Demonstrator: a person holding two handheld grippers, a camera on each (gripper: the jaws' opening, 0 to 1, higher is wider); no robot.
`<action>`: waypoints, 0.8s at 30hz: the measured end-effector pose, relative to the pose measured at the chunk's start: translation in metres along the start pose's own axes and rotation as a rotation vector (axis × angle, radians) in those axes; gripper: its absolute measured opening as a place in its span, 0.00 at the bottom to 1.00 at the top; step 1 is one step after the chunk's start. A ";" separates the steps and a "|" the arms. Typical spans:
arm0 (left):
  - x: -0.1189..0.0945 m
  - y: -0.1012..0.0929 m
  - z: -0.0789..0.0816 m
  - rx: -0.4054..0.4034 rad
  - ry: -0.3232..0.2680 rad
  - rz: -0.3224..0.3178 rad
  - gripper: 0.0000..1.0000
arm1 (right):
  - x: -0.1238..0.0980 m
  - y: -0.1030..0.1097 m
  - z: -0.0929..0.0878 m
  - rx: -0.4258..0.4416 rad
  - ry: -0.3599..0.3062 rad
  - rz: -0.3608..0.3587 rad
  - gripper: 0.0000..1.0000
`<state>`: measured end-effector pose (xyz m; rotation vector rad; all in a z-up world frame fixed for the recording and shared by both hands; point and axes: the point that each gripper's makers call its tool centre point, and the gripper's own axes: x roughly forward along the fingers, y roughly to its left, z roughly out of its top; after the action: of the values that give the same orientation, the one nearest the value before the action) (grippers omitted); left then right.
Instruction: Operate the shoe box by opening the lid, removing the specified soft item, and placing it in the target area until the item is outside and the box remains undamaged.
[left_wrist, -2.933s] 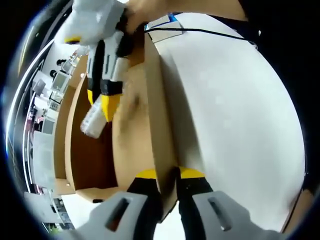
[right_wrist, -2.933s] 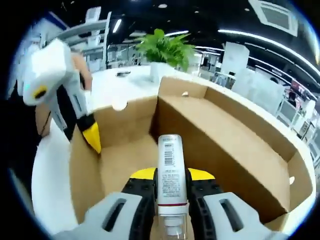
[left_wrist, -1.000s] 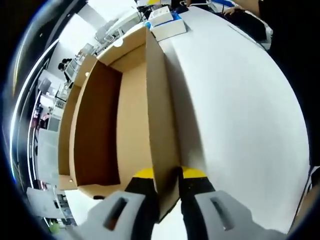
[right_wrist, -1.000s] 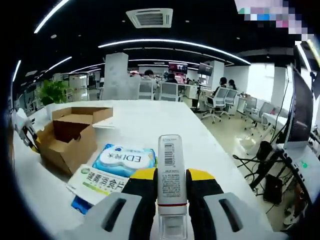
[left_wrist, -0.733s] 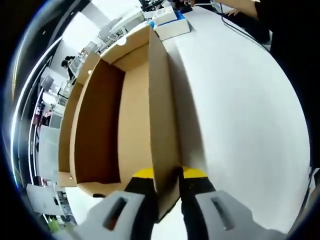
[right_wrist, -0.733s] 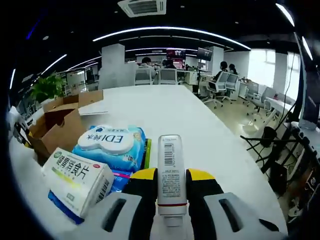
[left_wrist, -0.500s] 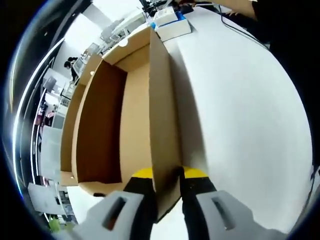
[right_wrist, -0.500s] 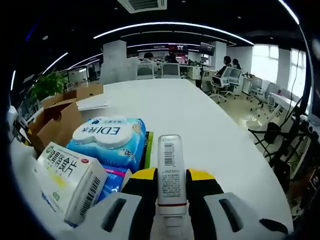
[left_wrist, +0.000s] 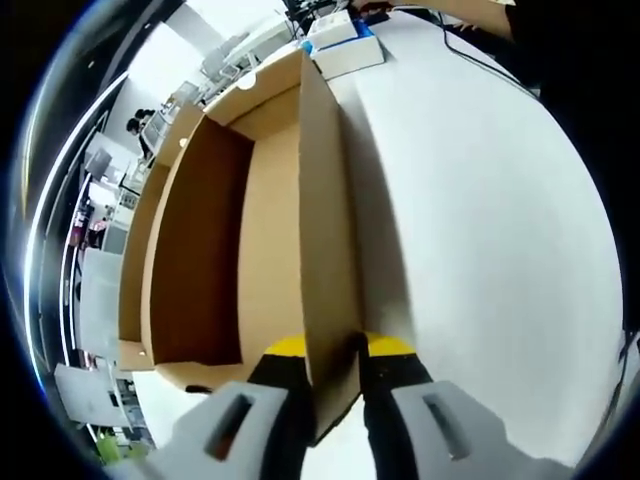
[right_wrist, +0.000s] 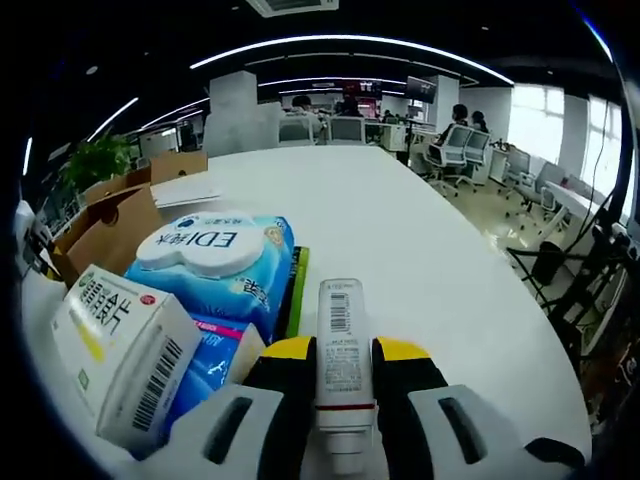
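Now placing: table (right_wrist: 420, 250) bare to the right, box (left_wrist: 250, 220) open with the left gripper (left_wrist: 330, 350) pinching its near wall. Right gripper (right_wrist: 343, 350) clamps the tube (right_wrist: 342, 350) — lower it beside the wipes pack (right_wrist: 215, 265), then release gently.

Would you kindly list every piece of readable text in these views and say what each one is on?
"EDI": on the white lid of the blue wipes pack; the characters beside it are too blurred to read.
White carton: large green characters and a barcode, not legible.
Tube in the right tongs: barcode and fine print, too small.
Cardboard box: no text.
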<state>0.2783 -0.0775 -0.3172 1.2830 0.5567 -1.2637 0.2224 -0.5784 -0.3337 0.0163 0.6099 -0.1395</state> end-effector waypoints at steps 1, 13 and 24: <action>0.000 0.000 0.000 0.000 0.000 0.000 0.15 | 0.000 0.000 -0.002 0.000 0.006 -0.001 0.22; 0.000 0.000 -0.001 -0.005 0.006 -0.004 0.15 | -0.007 0.001 0.006 -0.005 -0.053 0.038 0.27; 0.000 0.001 -0.001 -0.011 0.011 -0.011 0.15 | -0.032 -0.009 -0.014 -0.070 -0.100 -0.005 0.34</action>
<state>0.2793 -0.0773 -0.3174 1.2801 0.5788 -1.2609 0.1875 -0.5825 -0.3270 -0.0597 0.5150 -0.1234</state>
